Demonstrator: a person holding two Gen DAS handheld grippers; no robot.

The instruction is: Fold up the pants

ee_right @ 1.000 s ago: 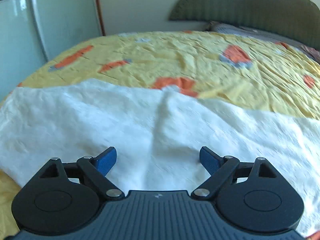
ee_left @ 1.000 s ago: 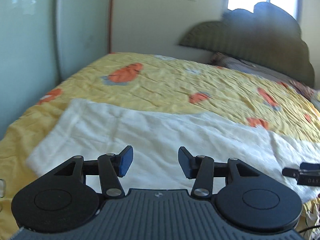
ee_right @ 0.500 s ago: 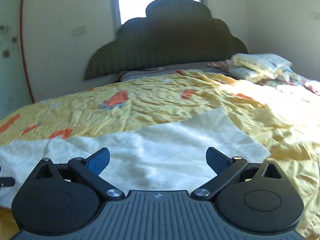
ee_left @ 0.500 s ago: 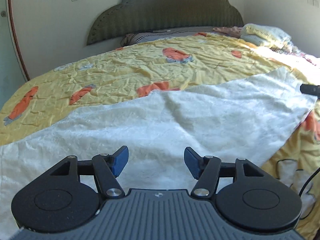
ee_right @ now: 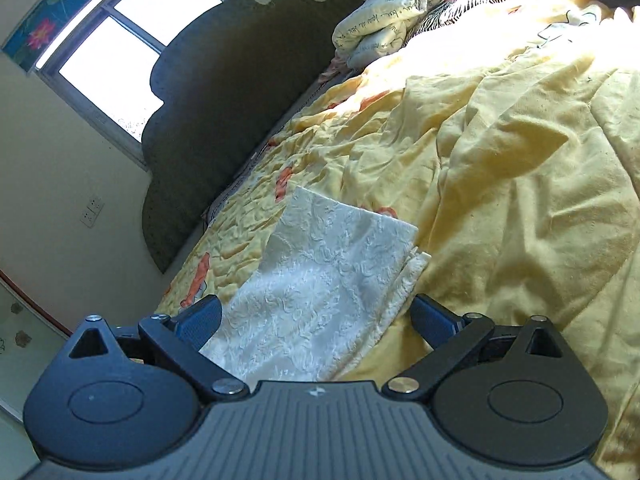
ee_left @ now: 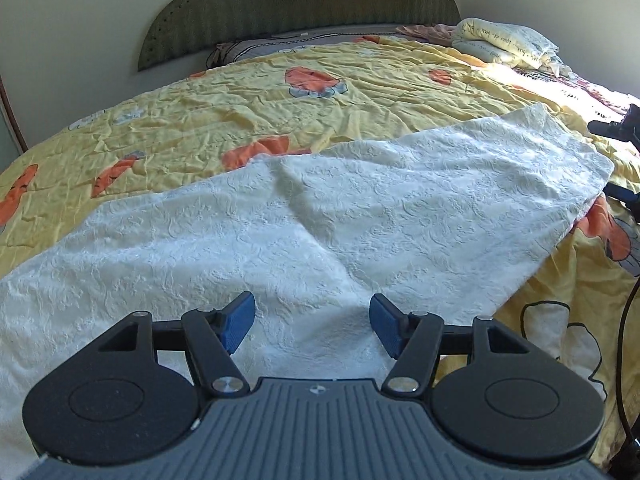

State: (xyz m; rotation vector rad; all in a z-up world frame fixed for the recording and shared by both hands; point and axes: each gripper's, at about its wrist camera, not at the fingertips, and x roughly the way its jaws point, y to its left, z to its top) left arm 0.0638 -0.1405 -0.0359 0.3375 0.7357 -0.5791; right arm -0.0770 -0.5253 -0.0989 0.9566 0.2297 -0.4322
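white pants (ee_left: 320,216) lie flat along the bed's (ee_left: 360,92) near edge, one end by the right corner. left gripper (ee_left: 312,324) & right gripper (ee_right: 316,320) over them, both w/ jaws apart, holding nothing

Bedspread (ee_left: 360,112) beyond pants (ee_left: 320,232) open; folded quilt (ee_left: 500,42) blocks far corner.

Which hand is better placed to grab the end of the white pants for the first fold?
Probably right. The right gripper is open, with the pants end just ahead of its fingers. The left gripper, also open, hovers over the middle of the fabric.
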